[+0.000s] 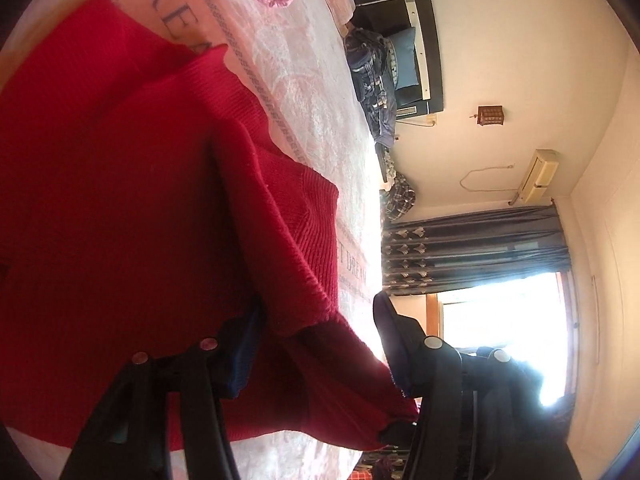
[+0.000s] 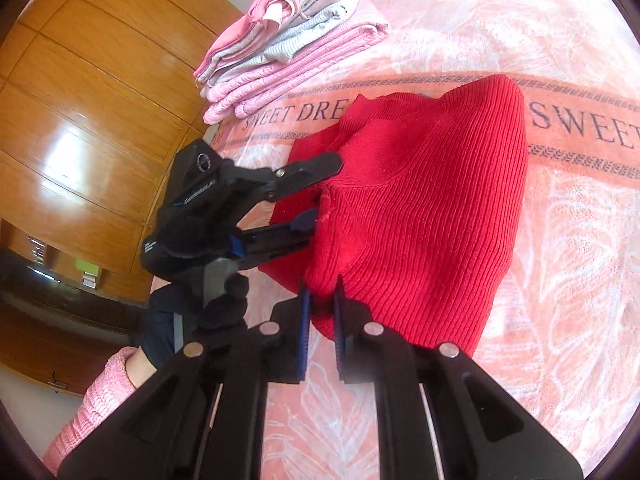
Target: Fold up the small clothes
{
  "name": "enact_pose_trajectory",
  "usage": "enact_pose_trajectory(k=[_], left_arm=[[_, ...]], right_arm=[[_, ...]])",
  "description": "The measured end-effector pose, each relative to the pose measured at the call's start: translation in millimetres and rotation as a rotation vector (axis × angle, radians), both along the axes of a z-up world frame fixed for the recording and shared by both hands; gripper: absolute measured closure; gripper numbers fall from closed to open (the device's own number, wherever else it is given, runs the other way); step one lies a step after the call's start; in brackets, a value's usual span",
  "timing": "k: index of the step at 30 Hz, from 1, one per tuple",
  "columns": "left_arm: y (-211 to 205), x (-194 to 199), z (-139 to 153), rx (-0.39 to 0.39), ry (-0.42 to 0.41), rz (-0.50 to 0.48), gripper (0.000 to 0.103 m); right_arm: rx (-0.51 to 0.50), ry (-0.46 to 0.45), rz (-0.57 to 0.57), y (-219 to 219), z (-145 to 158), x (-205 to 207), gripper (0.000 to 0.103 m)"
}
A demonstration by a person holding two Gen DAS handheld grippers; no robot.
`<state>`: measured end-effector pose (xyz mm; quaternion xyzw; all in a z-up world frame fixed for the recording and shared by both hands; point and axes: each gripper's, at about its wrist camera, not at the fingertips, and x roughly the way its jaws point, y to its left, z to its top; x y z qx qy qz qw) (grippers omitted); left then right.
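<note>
A red ribbed sweater (image 2: 424,208) lies bunched on the pink blanket (image 2: 520,40). The right gripper (image 2: 322,320) pinches its near edge. The left gripper (image 2: 320,192), jaws spread apart, has cloth between them. A stack of folded clothes (image 2: 288,44) sits beyond, near the wooden wardrobe (image 2: 80,100).

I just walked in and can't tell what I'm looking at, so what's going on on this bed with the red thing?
A person is folding a red ribbed sweater on a pink "Sweet Dreams" blanket, holding a gripper in each hand. The right gripper has its jaws pinched on the sweater's near edge. The left gripper, held in a black-gloved hand, has its jaws open around a fold at the sweater's side. A stack of folded pink and grey clothes sits further back on the bed.
</note>
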<state>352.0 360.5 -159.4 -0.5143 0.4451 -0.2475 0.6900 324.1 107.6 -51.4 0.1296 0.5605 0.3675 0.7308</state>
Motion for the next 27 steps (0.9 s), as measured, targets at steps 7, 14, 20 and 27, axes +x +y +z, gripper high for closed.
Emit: enact_pose_trajectory(k=[7, 14, 20, 27], left_arm=[[-27.7, 42.8, -26.8, -0.045, 0.056, 0.005, 0.042], [-51.4, 71.9, -18.3, -0.023, -0.029, -0.09, 0.082], [-60.8, 69.3, -11.8, 0.066, -0.096, -0.098, 0.092], [-24.0, 57.8, 30.4, 0.09, -0.243, -0.047, 0.092]], right_arm=[[0.068, 0.001, -0.013, -21.3, 1.3, 4.8, 0.095], [0.131, 0.002, -0.012, -44.6, 5.8, 3.2, 0.095], [0.132, 0.006, -0.008, -42.4, 2.3, 1.0, 0.095], [0.135, -0.01, 0.047, 3.9, 4.0, -2.5, 0.095]])
